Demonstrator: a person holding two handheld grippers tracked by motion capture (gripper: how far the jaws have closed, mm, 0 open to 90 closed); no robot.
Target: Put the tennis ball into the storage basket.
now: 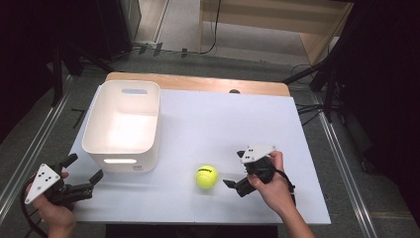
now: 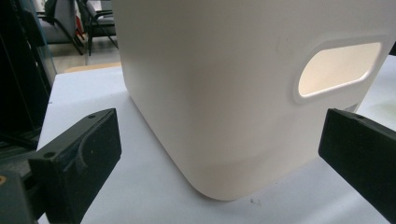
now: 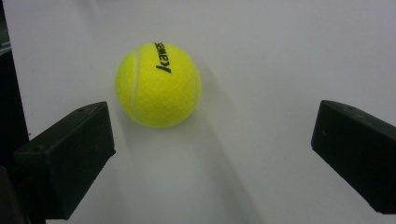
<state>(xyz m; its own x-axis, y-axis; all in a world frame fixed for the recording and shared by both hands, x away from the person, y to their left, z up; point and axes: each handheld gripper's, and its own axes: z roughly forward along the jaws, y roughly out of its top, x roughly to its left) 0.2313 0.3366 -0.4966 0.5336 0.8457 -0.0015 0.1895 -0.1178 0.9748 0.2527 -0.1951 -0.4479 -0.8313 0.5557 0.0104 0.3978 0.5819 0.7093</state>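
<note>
A yellow tennis ball rests on the white table, near its front edge. My right gripper is open just to the ball's right and points at it without touching. In the right gripper view the ball lies a little ahead of the wide-apart jaws, nearer the left one, with my right gripper holding nothing. A white plastic bin stands at the left, seemingly with nothing in it. My left gripper is open at the front left, facing the bin's near corner, with nothing between its fingers.
The bin has an oval handle slot in its near wall. A wooden strip runs along the table's far edge. Dark stands and cables flank the table on both sides, and the floor shows beyond the right edge.
</note>
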